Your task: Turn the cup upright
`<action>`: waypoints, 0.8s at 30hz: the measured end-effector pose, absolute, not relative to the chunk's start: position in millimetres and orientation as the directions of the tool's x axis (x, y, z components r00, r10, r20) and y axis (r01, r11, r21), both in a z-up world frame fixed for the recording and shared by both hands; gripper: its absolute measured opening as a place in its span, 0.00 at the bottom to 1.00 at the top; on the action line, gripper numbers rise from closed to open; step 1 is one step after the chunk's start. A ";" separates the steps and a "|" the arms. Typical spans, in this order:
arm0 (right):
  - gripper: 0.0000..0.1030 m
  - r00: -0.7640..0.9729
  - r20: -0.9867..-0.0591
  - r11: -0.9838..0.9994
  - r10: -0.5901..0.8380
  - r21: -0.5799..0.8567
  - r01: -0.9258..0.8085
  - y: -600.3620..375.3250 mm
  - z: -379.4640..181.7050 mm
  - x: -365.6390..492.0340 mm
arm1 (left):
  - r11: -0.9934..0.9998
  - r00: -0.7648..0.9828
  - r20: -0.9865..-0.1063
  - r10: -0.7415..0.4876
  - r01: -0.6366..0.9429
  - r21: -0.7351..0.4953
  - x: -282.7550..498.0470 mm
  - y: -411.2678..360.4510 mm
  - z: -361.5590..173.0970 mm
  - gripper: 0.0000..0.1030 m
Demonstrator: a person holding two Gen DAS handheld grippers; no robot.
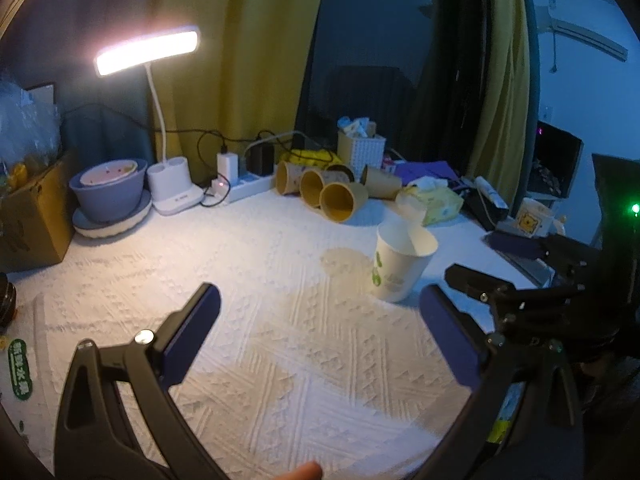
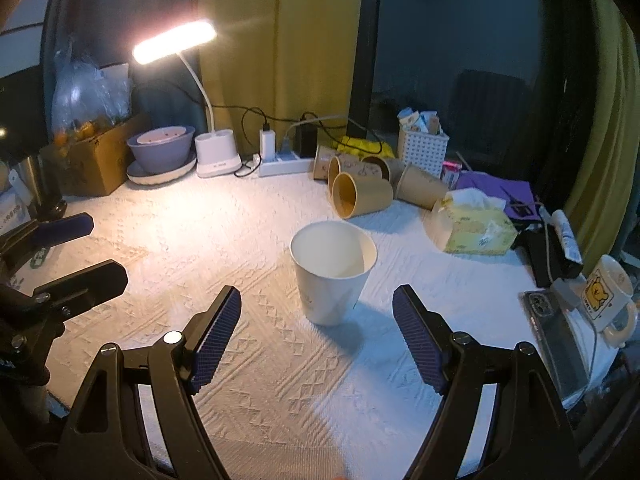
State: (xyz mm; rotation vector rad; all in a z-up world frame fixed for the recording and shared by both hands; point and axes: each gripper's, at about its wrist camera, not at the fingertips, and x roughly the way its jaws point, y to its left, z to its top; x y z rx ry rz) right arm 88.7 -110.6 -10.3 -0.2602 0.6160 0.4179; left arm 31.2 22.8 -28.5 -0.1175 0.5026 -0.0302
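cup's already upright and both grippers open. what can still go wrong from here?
1. The white paper cup stands just ahead of the open right gripper; pulling back crooked, a finger could clip it and tip it again.
2. It looks light and empty, and the textured table cover is uneven, so a small bump may topple it.
3. The left gripper is close to the right one; they could collide near the cup.

lit desk lamp [image 2: 174, 42], tissue box [image 2: 476, 226], mug [image 2: 608, 294]
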 end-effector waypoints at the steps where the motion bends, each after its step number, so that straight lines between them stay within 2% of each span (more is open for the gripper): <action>1: 0.79 0.741 -0.600 0.885 0.301 -0.114 -0.452 -110.7 -8.0 86.8 | 0.993 0.878 -0.474 -0.057 0.001 -0.118 29.6 22.7 -26.9 0.98; 24: 0.79 0.814 -0.487 0.886 0.317 -0.155 -0.438 -121.6 44.4 50.1 | 0.998 0.940 -0.337 -0.051 0.032 -0.060 -2.3 10.0 20.6 0.98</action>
